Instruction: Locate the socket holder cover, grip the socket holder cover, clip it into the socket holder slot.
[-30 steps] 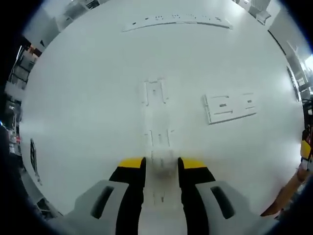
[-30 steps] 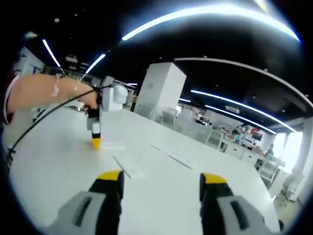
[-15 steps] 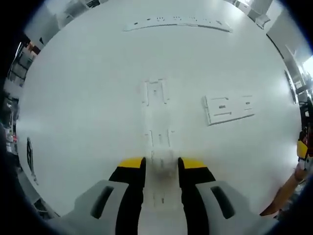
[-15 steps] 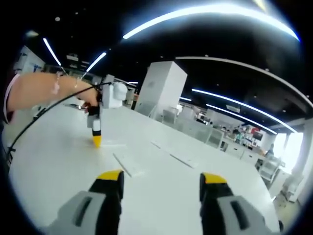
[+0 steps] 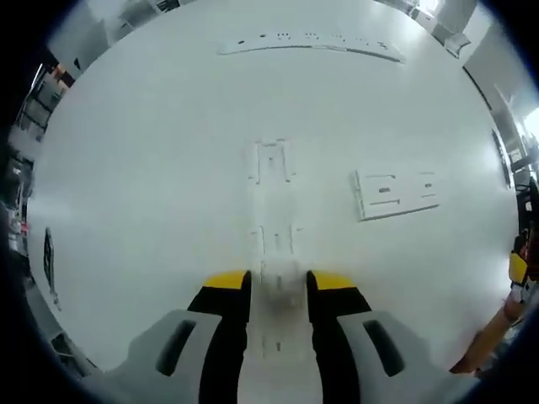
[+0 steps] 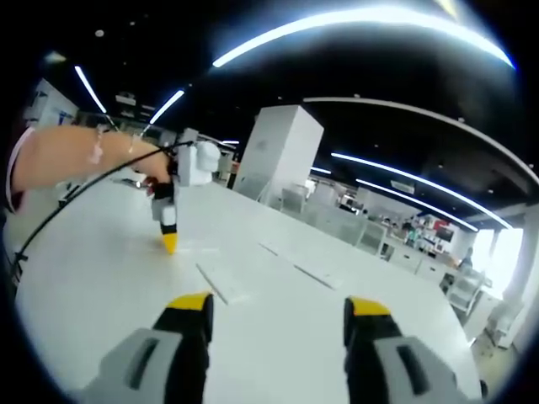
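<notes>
Yellow-tipped jaws of the left gripper (image 5: 277,282) are clamped on a long white plastic strip with clip cut-outs, the socket holder cover (image 5: 274,225), which runs straight ahead from between the jaws over the broad white table (image 5: 152,185). Whether the far end of the strip rests on the table or floats just above it, I cannot tell. Ahead and to the right of that gripper lies a flat white rectangular plastic piece with raised slots (image 5: 397,193), apart from the strip; far ahead, near the table's far edge, lies a long thin white rail with small marks along it (image 5: 313,42). The right gripper (image 6: 277,310) hangs above the same table with its yellow-tipped jaws spread wide and nothing between them. Ahead and to its left, the left gripper (image 6: 169,242) points down at the table, held by a person's hand (image 6: 150,164) with a black cable trailing from it. Just ahead of the right gripper a white strip (image 6: 216,284) lies flat on the table, and further ahead to its right another thin white strip (image 6: 313,275).
</notes>
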`<state>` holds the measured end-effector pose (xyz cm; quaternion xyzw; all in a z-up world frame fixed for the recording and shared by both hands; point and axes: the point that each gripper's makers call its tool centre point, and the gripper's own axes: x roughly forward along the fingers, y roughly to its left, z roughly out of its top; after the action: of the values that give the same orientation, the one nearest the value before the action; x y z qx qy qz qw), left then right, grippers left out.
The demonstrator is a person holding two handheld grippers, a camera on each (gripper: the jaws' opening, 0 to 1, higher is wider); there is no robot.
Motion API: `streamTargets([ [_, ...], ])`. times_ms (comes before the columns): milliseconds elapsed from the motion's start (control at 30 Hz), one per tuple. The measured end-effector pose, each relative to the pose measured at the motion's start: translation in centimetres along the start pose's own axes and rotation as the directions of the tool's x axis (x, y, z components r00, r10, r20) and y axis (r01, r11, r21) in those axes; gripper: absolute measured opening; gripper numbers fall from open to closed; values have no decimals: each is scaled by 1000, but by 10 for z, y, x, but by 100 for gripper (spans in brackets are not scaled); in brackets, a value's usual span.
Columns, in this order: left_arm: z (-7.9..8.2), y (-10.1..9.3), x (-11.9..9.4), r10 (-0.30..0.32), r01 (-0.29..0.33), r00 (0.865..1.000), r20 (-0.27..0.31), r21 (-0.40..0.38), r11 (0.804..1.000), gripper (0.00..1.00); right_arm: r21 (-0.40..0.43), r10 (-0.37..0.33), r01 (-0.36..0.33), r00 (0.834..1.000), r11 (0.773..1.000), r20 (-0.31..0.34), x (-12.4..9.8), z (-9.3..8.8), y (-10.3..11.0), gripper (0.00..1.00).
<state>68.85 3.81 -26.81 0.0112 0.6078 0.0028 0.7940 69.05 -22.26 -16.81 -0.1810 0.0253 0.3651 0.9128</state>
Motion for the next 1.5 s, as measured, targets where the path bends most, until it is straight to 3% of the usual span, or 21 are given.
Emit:
streamTargets([
  [200,7,2,1,-8,8,1000,15,34,999,28,1,1,-1,1000,1000,2,0,1,0,63],
  [333,7,0,0,-8,4,999,34,97,995,28,3,4,-4,1000,1000,3,0,1,1,63],
  [633,-3,-1,-3,-32,23,997,64,126,992,32,32,28,-28,1000,999,9,0,1,5,63],
  [867,4,-4,-18,-28,4,991,134,175,984,31,62,29,-30,999,998,24,-3,1,6,64],
  [1067,20,-10,-35,-67,20,979,194,233,972,29,67,28,-30,999,997,24,-4,0,6,64],
  [1200,26,-20,-55,-146,58,950,276,303,951,26,69,23,-24,999,997,22,-3,-1,5,64],
  [1333,27,-21,-70,-203,90,930,307,346,934,24,75,18,-20,999,997,32,-4,1,0,64],
  [1500,26,-15,-88,-288,121,876,387,401,908,20,44,8,-9,1000,999,13,-3,-1,-1,64],
])
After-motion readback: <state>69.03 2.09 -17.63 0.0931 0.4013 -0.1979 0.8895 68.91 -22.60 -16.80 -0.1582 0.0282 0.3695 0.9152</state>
